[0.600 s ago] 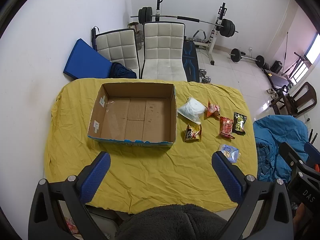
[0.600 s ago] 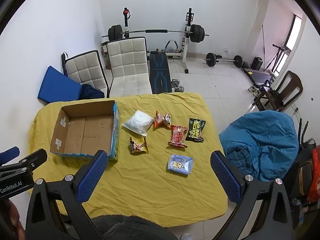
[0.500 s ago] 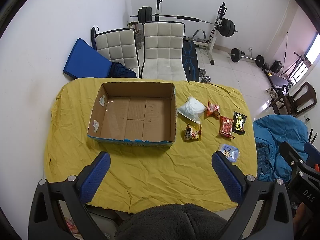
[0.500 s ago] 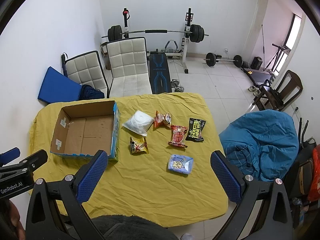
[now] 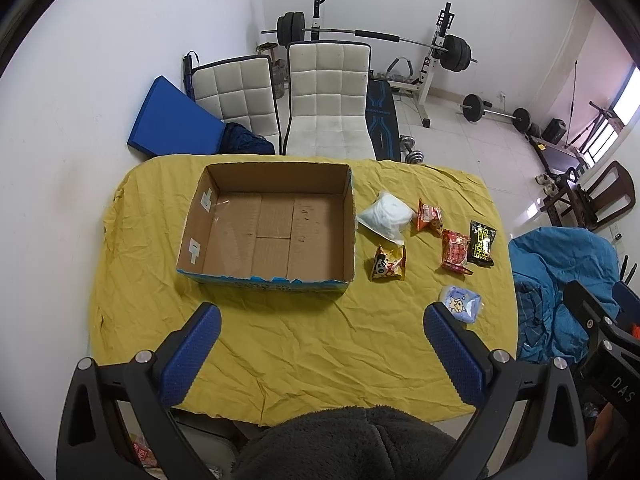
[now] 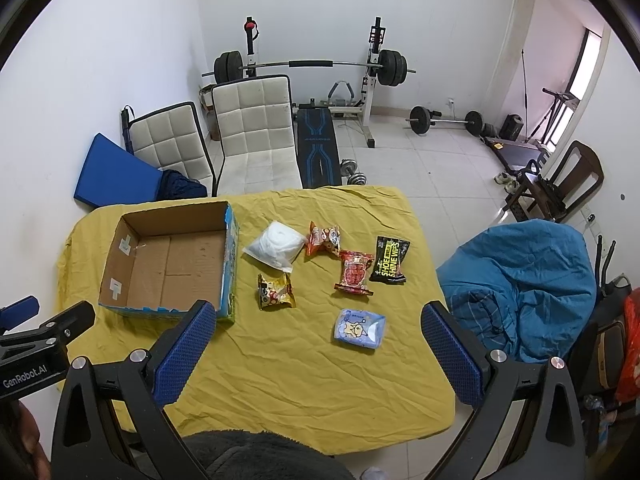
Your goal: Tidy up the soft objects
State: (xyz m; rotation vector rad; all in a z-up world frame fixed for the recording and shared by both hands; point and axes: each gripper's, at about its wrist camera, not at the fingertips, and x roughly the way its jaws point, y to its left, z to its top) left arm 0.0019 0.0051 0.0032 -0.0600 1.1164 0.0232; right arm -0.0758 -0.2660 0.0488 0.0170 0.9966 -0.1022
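Observation:
An empty cardboard box point(image 5: 224, 276) point(image 6: 120, 304) stands on the yellow-covered table point(image 5: 304, 352) point(image 6: 304, 384). To its right lie several soft packs: a white bag point(image 5: 385, 214) point(image 6: 276, 245), an orange snack pack point(image 5: 429, 215) point(image 6: 323, 237), a yellow snack pack point(image 5: 389, 264) point(image 6: 275, 291), a red pack point(image 5: 455, 250) point(image 6: 355, 273), a black wipes pack point(image 5: 482, 242) point(image 6: 390, 260) and a pale blue pack point(image 5: 461, 304) point(image 6: 361, 328). My left gripper point(image 5: 320, 344) is open and empty above the table's near side. My right gripper point(image 6: 318, 344) is open and empty, above and in front of the blue pack.
Two white chairs point(image 5: 326, 96) point(image 6: 256, 136) stand behind the table, with a blue mat point(image 5: 172, 124) at the wall and a weight bench and barbell point(image 6: 312, 66) beyond. A blue beanbag point(image 6: 520, 280) sits right of the table. Dark fleece clothing point(image 5: 344, 444) fills the bottom edge.

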